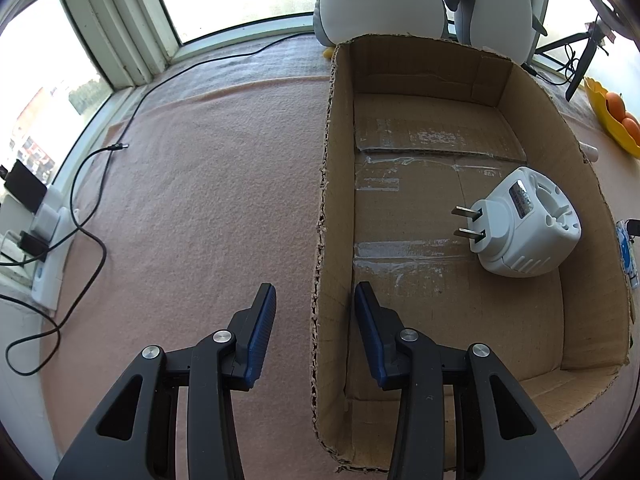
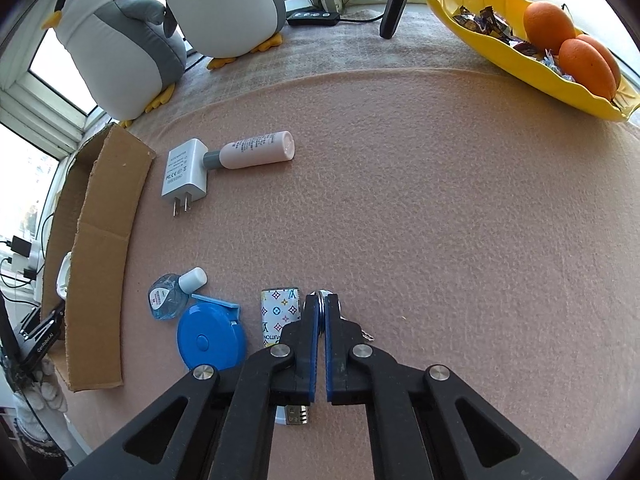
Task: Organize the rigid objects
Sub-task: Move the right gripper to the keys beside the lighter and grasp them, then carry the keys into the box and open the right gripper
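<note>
An open cardboard box lies on the pink cloth with a white plug adapter inside it. My left gripper straddles the box's left wall, jaws apart, one pad on each side and not pressing. My right gripper is shut on a thin silver metal ring low over the cloth; small metal pieces show beside its right finger. Left of it lie a patterned white case, a blue round tape measure and a small clear bottle. Farther off are a white charger and a pink bottle.
Two plush penguins stand at the back by the window. A yellow dish with oranges and sweets sits at the far right. A power strip and black cables lie along the left edge. A black stand leg rises behind.
</note>
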Tool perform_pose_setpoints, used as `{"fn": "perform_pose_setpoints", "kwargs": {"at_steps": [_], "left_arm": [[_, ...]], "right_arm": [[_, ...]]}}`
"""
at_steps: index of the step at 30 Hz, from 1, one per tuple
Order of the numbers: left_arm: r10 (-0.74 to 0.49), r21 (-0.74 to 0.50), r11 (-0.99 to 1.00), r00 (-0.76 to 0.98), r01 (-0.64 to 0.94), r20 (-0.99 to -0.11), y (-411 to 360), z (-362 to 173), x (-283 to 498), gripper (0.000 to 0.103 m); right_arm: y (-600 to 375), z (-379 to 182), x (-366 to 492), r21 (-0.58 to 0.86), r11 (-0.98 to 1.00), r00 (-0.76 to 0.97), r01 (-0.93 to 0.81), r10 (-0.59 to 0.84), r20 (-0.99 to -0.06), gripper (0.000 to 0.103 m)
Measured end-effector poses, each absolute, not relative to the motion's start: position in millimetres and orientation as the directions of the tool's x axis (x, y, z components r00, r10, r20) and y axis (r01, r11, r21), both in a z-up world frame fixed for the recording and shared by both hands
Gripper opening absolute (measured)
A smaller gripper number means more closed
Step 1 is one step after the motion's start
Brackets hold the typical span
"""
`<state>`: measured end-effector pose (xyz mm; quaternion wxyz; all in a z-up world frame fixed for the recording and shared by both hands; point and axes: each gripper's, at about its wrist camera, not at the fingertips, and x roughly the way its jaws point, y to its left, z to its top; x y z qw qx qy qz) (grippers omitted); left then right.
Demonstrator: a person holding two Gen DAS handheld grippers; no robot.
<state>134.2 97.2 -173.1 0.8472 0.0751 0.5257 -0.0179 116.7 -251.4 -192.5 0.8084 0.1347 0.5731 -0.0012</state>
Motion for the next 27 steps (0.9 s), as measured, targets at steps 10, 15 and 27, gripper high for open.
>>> {"fn": "perform_pose_setpoints", "kwargs": {"at_steps": [10,15,27], "left_arm": [[0.047,0.104,0.989,0.445,0.106,-0.894,98,-173,136,0.040],[0.047,0.105,0.989,0.446,0.107,-0.894,98,-173,136,0.040],[0.043,0.101,0.989,0.448,0.107,-0.893,99,-174,135,0.040]], "right_arm": [[-254,-167,100,0.202,0.970,0.415,0.137,0.129,-0.901,0.002],[-250,-144,88,0.228,0.966,0.464,0.119,0.149,-0.873,0.002],[-162,-81,68,0.261,0.961,0.538,-0.096,0.271,-0.798,0.002]]}}
